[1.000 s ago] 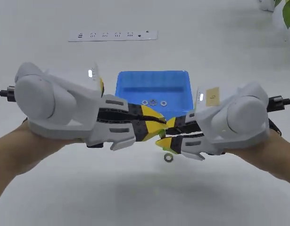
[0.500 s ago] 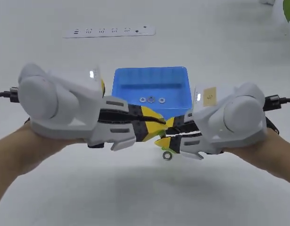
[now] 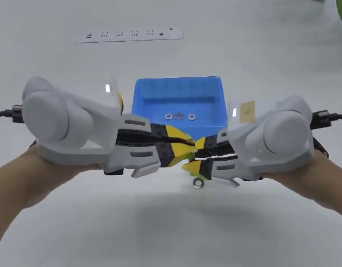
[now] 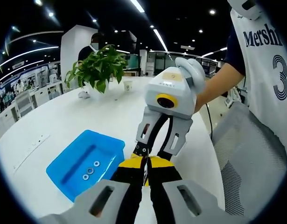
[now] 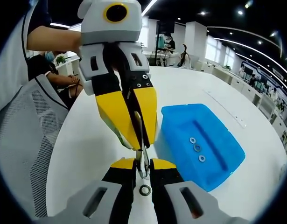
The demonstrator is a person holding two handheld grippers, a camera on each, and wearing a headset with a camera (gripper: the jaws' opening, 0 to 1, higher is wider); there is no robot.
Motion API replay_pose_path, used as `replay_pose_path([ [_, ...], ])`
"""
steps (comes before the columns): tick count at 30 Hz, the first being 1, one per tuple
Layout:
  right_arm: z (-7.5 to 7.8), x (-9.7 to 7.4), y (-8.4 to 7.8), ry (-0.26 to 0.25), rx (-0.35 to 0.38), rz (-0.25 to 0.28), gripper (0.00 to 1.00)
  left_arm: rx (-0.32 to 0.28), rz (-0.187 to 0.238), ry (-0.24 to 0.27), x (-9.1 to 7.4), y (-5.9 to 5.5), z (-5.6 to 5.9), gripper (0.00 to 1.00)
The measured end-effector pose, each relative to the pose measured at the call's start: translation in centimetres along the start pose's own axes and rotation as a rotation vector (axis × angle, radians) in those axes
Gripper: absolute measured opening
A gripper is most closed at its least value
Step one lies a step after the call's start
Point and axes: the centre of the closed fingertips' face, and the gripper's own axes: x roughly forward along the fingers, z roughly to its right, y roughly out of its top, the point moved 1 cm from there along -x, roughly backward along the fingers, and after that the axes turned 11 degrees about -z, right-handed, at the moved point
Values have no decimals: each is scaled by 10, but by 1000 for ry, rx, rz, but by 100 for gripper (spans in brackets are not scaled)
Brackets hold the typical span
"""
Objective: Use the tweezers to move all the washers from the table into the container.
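Observation:
Both grippers meet tip to tip over the white table. Thin metal tweezers (image 5: 141,149) run from the shut yellow jaws of my left gripper (image 3: 184,146) into my right gripper (image 3: 199,162), whose jaws are also shut on them. Below the tips one washer (image 3: 198,183) lies on the table, seen again as the washer (image 5: 145,190) just beyond my right jaws. Behind the grippers stands the blue container (image 3: 159,92) with three washers (image 3: 180,116) in a row on its floor. It appears again as the container (image 4: 73,163) and the container (image 5: 218,140).
A white power strip (image 3: 129,34) lies at the table's far side. A potted plant (image 4: 99,65) stands further along the table. A mesh chair (image 4: 246,158) and the person's body are close behind the near edge.
The head camera has tilted slightly, so the picture shifted. Grippers, tweezers and washers keep their places relative to each other.

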Motion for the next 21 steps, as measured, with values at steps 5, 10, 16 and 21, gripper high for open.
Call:
replay_pose_path([
  [5, -2, 2, -1, -7, -27, -6, 12, -1, -6, -3, -1, -1, 1, 6],
  [10, 0, 1, 0, 6, -22, 4, 11, -34, 8, -1, 0, -1, -1, 6],
  [16, 0, 1, 0, 11, -30, 5, 11, -41, 6, -10, 1, 0, -2, 6],
  [21, 0, 1, 0, -1, -22, 10, 11, -51, -11, 1, 1, 0, -3, 6],
])
